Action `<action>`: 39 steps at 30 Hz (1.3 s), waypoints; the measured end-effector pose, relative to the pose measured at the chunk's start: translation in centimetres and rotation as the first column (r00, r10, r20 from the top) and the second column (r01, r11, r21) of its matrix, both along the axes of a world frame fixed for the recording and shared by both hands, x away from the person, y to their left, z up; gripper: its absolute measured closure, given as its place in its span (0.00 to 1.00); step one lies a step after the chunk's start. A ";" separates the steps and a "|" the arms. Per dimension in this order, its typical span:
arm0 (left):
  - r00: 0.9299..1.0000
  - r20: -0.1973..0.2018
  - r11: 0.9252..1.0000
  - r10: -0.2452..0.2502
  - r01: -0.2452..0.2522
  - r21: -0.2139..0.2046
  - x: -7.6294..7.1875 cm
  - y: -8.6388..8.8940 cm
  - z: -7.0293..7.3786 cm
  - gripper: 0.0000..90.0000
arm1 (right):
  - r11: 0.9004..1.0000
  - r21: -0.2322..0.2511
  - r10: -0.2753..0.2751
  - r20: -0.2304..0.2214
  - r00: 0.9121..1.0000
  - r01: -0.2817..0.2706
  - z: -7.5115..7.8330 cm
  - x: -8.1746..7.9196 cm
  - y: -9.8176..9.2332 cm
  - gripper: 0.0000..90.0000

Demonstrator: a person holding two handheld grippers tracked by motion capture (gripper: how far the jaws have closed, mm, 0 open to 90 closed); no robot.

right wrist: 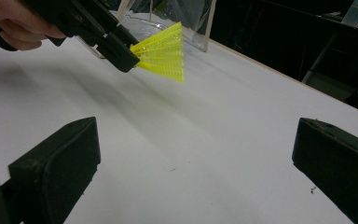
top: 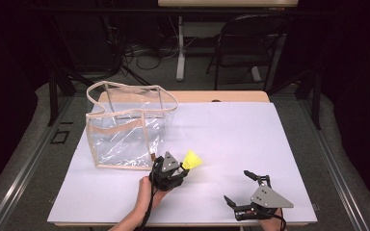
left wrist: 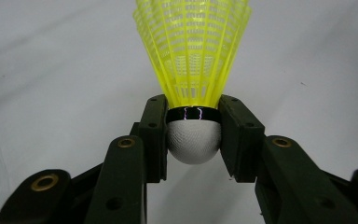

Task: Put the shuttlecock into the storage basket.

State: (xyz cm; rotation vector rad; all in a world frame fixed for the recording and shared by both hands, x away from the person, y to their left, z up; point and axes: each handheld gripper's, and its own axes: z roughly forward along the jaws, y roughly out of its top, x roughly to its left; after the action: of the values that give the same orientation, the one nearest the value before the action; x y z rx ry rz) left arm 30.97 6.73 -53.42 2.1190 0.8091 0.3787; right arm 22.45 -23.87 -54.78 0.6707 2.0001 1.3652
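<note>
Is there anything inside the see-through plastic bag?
Nothing shows inside the clear plastic bag with beige trim; through its walls only the white table is visible. The yellow plastic shuttlecock is outside, clamped in the left gripper. Glare hides parts of the bag's floor.

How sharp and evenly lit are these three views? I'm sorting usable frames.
High view: white table top bright, surroundings nearly black, clear plastic bag glinting. Left gripper view: yellow plastic shuttlecock crisp, its black band showing small glare. Right gripper view: the right gripper's near jaws soft, the shuttlecock farther off sharper.
</note>
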 end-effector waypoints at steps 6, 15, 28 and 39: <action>1.000 0.007 1.000 -0.009 0.009 0.005 0.4 -0.2 0.4 0.72 | 1.000 0.000 -0.002 0.001 1.000 0.002 0.0 0.0 0.0 0.01; 1.000 0.017 1.000 -0.019 0.019 0.003 0.8 -0.4 1.0 0.72 | 1.000 0.001 -0.001 -0.006 1.000 0.001 -0.1 0.1 0.1 0.01; 0.999 0.032 1.000 -0.018 0.018 0.016 1.9 -0.5 2.0 0.72 | 1.000 0.001 -0.003 -0.014 1.000 0.003 -0.2 0.2 0.1 0.01; 0.999 0.040 1.000 -0.017 0.017 0.011 2.8 -0.9 2.6 0.72 | 1.000 -0.001 -0.003 -0.010 1.000 0.003 -0.1 0.2 0.1 0.01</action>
State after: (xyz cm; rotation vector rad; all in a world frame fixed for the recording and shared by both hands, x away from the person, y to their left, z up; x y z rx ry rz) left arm 33.73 5.85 -50.80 2.1205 0.7673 0.4156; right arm 22.62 -23.80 -54.92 0.6809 2.0067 1.3616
